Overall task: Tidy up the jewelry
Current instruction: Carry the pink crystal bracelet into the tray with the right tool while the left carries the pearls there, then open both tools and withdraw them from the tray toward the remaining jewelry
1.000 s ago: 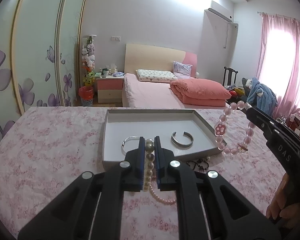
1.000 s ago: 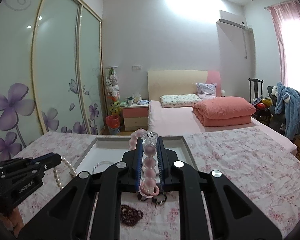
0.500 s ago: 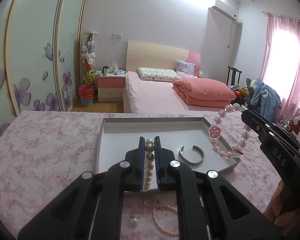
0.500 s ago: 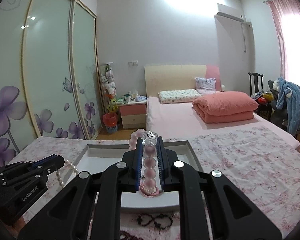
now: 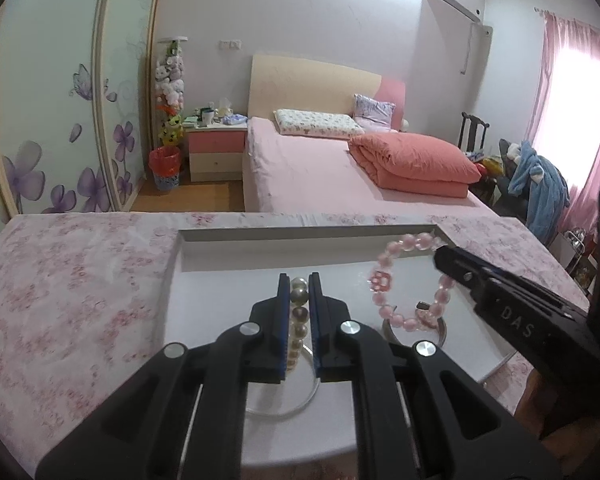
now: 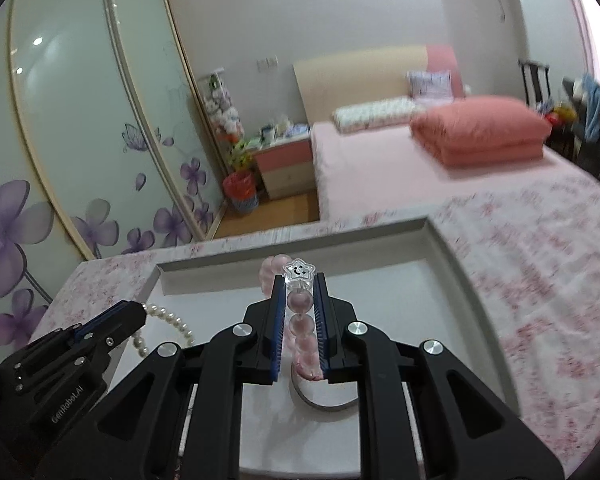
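Note:
My left gripper [image 5: 299, 286] is shut on a pearl bracelet [image 5: 298, 312] and holds it over the grey tray [image 5: 260, 234]. My right gripper [image 6: 299, 284] is shut on a pink bead bracelet [image 6: 300, 322] with a star charm, also above the tray [image 6: 452, 256]. In the left wrist view the pink bracelet [image 5: 396, 252] hangs from the right gripper [image 5: 440, 252] over a silver bangle [image 5: 440, 332]. A thin clear ring [image 5: 300, 402] lies on the tray floor below my left fingers. In the right wrist view the pearls [image 6: 172, 320] hang from the left gripper [image 6: 140, 312].
The tray sits on a pink floral tablecloth [image 5: 68, 280]. Behind the table are a bed [image 5: 320, 168] with a folded salmon quilt [image 5: 412, 164], a nightstand [image 5: 216, 148], a red bin [image 5: 165, 168] and wardrobe doors [image 6: 80, 120] at left.
Both grippers have moved forward and lower, from the table in front of the tray to over the tray floor. Each still holds its bracelet. The loose jewelry on the cloth is out of view.

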Demonstrator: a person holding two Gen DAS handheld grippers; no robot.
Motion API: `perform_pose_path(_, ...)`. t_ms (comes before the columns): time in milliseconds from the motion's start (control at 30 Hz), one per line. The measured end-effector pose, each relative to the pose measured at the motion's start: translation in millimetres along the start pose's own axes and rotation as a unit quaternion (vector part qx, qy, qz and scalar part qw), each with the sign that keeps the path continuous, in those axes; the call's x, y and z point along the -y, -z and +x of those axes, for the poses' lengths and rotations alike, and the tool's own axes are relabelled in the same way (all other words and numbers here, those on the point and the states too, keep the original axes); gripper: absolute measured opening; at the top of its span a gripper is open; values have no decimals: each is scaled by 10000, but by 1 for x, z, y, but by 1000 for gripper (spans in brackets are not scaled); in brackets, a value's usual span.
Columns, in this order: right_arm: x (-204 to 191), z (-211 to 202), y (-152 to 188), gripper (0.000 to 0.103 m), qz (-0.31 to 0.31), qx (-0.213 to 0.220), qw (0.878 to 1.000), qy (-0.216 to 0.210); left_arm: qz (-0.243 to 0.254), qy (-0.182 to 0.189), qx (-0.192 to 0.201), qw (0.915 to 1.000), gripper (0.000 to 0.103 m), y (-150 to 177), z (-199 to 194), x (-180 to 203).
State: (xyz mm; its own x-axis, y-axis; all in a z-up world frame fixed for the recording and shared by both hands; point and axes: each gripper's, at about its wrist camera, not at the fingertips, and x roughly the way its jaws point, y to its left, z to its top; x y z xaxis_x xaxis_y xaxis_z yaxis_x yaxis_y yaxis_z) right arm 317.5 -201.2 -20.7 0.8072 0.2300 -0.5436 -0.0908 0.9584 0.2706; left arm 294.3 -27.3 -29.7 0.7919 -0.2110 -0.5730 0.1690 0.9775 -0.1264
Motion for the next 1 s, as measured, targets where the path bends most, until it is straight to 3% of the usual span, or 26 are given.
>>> perform_pose_path(67,2,2,1,18,40,-89,9999,60,-1,-11,-50,10000,12,1,6,-2)
perform_pose_path(133,3,-3,2,28,19,-25,9999,124,-91,-5,-48,9999,21,1,6,-7)
perform_pose_path(200,6,-12,1,37,-12,104,9997,211,-153,-38,-2,9999,23,0,3,-11)
perform_pose_path(700,11,-65,-4,37,34,396,9987,333,-372,-329,265,9984,25,4,-62,-31)
perform_pose_path(1000,27,-86,31,37,-339,-202,9979,509,-253,-453,100,9986,38,42,-103,-41)
